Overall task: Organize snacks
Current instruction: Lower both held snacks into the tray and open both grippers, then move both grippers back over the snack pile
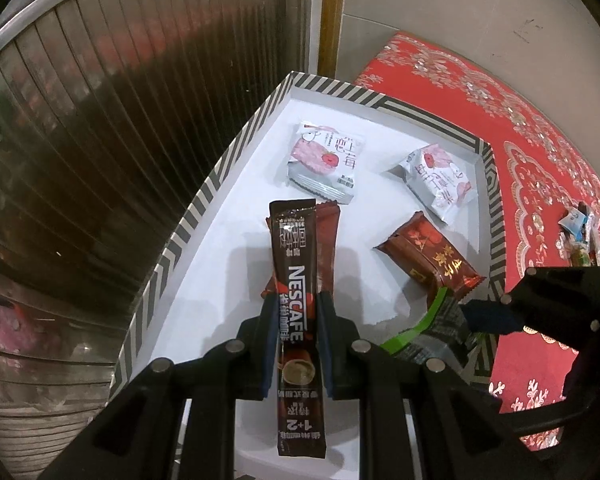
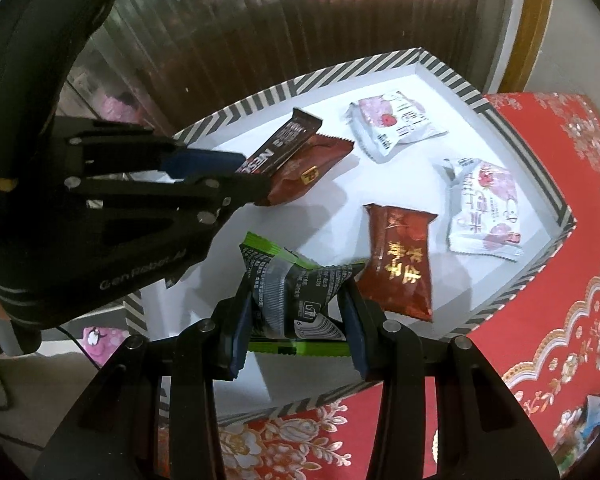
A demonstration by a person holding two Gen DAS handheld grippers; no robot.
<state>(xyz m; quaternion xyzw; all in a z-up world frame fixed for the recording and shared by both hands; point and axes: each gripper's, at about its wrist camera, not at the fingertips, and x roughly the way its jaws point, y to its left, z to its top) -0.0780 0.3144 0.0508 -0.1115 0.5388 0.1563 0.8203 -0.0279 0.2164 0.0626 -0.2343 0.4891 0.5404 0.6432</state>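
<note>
Striped box [image 1: 204, 200], centre frame: holds four packets, two white, two red.
Left claw [image 1: 292, 344], lower centre: pinches coffee stick [image 1: 298, 320], long axis along the fingers, over a red packet [image 1: 328, 220].
Right claw [image 2: 296, 332]: pinches green-edged packet [image 2: 296, 288] above the box's near edge.

Box rim [image 1: 204, 200] blk/wht stripes, cloth [image 1: 540, 152] red w/ floral, stick [image 1: 296, 308] brown.
</note>
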